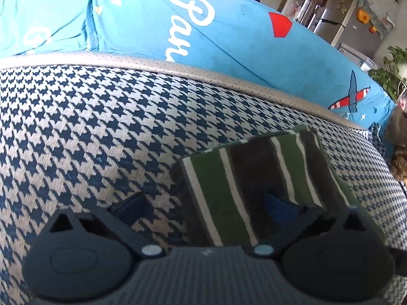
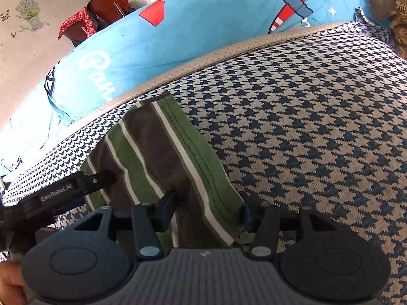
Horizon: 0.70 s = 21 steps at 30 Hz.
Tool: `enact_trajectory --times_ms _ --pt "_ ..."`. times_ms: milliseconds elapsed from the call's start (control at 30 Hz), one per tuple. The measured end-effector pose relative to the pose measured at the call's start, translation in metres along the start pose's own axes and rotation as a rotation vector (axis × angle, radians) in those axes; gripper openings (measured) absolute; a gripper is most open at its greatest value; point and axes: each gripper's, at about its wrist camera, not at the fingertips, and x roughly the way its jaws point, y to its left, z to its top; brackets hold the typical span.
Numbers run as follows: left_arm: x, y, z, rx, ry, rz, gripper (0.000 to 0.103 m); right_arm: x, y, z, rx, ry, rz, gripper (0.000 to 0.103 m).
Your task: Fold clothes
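Each handheld gripper has a grey ribbed body flanked by two round black discs, with black linkage arms pinned by silver screws. The right gripper (image 2: 207,209) carries blue-padded fingers (image 2: 168,207). White "GenRobot.AI" lettering marks the left gripper (image 2: 68,190), black-bodied in the right wrist view.

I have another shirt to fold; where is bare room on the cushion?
Bare houndstooth cushion lies right of the striped green-and-grey folded cloth, up to the grey piping. It is crowded where the left gripper and right gripper straddle the cloth.
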Motion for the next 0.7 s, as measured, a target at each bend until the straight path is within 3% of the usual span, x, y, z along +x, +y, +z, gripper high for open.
enact_trajectory --times_ms 300,400,433,467,533,600,700 --pt "0.005 -0.012 0.000 0.023 0.001 -0.090 0.101 0.012 0.000 -0.003 0.022 0.027 0.013 0.061" --pt "0.003 -0.019 -0.002 0.042 -0.004 -0.124 0.083 0.015 0.005 -0.005 0.004 0.010 0.005 0.060" --pt "0.002 -0.022 -0.003 0.050 -0.007 -0.131 0.068 0.016 0.008 -0.005 -0.004 0.004 0.000 0.059" --pt "0.001 -0.024 -0.004 0.057 -0.010 -0.139 0.050 0.017 0.010 -0.006 -0.012 0.001 0.003 0.050" --pt "-0.002 -0.029 -0.006 0.073 -0.017 -0.154 0.037 0.018 0.012 -0.006 -0.013 0.001 0.015 0.042" --pt "-0.006 -0.033 -0.007 0.090 -0.035 -0.146 0.030 0.017 0.013 -0.006 -0.012 -0.004 0.014 0.032" --pt "-0.014 -0.039 -0.008 0.120 -0.067 -0.126 0.026 0.014 0.015 -0.005 -0.025 -0.018 0.016 0.027"
